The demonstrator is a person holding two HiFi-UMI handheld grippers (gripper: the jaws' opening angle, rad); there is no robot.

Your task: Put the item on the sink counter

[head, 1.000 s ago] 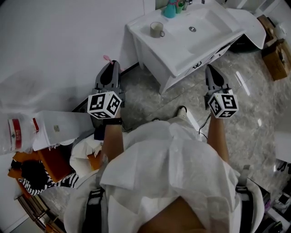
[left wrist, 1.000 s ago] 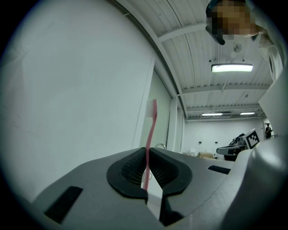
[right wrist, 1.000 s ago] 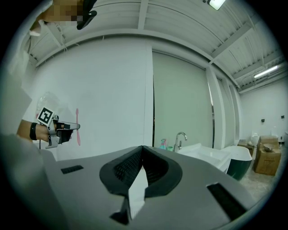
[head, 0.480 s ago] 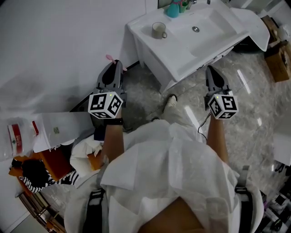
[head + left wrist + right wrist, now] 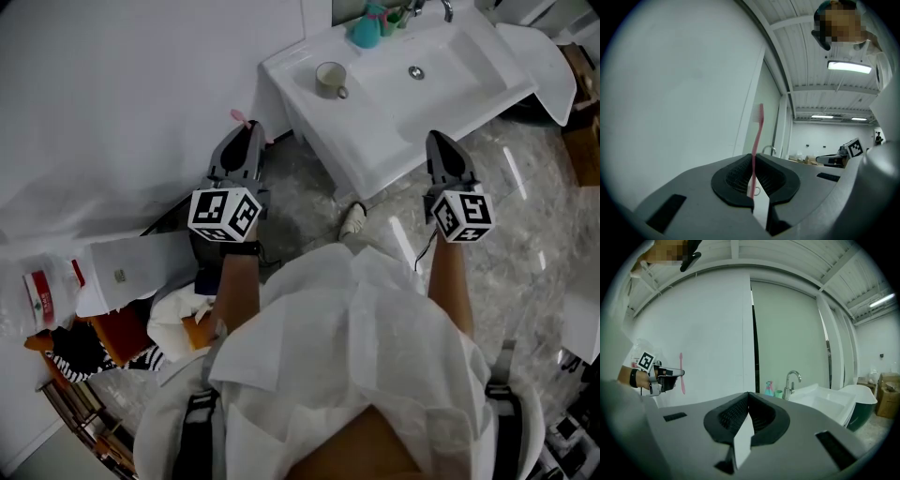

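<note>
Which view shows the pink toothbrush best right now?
The left gripper view: the toothbrush stands upright, clamped in the shut left gripper. The head view shows only its pink tip; the right gripper view shows it small and distant.

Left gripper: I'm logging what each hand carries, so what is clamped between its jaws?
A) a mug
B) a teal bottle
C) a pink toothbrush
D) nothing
C: in its own view the left gripper has its jaws shut on the handle of a pink toothbrush, which stands upright.
</note>
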